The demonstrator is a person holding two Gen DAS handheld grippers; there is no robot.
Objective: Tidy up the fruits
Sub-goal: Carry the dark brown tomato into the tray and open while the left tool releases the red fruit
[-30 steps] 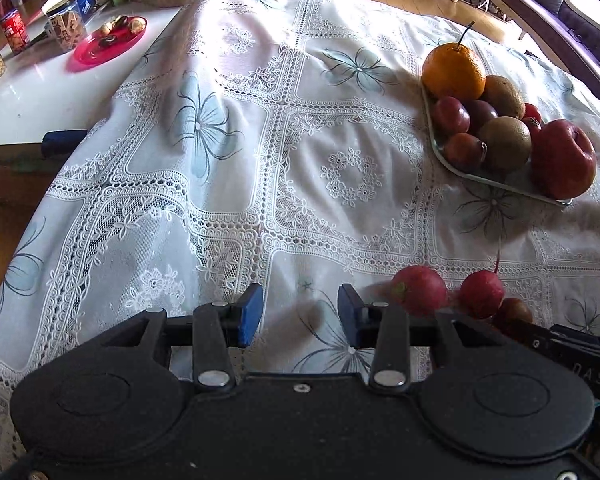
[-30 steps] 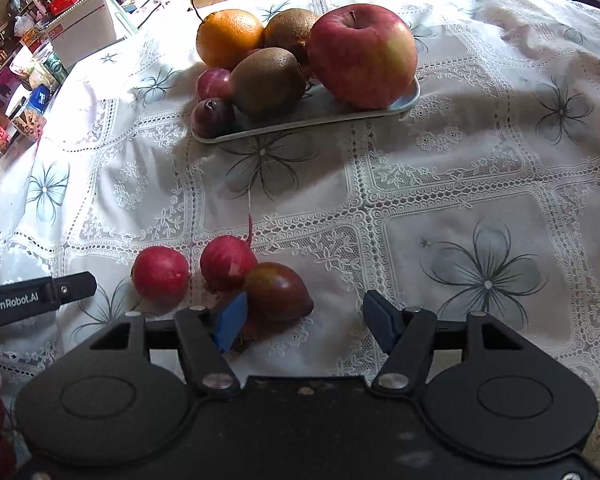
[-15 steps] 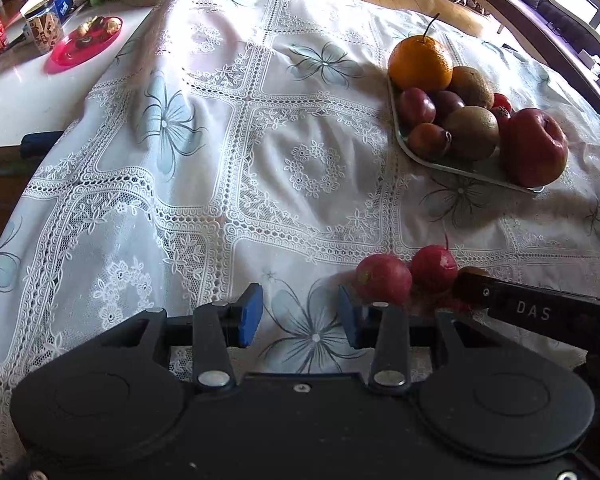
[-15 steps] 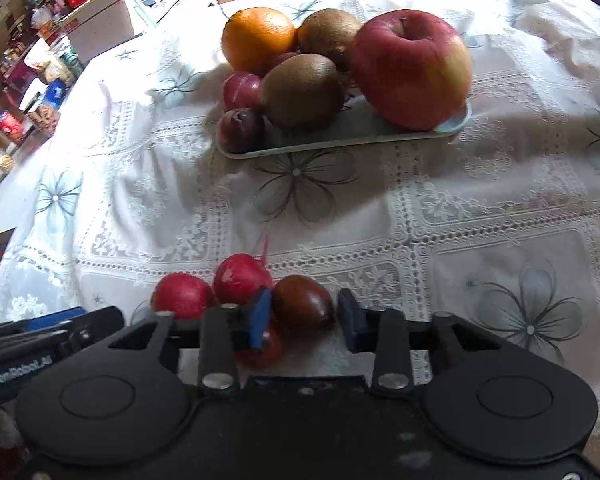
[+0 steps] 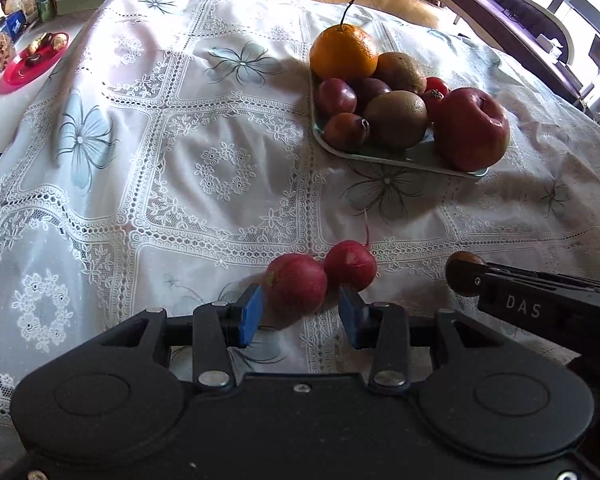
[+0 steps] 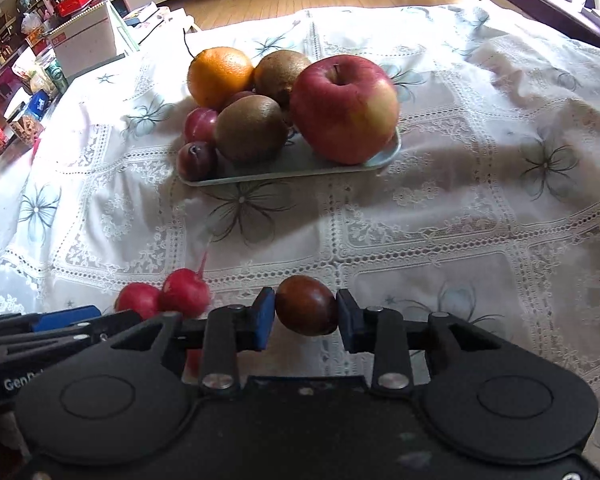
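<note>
A pale green tray at the back holds an orange, two kiwis, plums and a big red apple. Two round red fruits lie on the lace cloth in front of it. My left gripper is open, and the nearer red fruit sits between its blue pads. The second red fruit touches it on the right. My right gripper is shut on a dark brown-red fruit, held right of the red pair.
The white lace tablecloth covers the whole table, with wrinkles at the far right. A white side counter at far left carries a red plate, jars and cans. A purple sofa stands beyond the table.
My left gripper moved forward and right until the nearer red fruit came between its fingers. My right gripper shut on the dark fruit and carried it away from the red pair.
</note>
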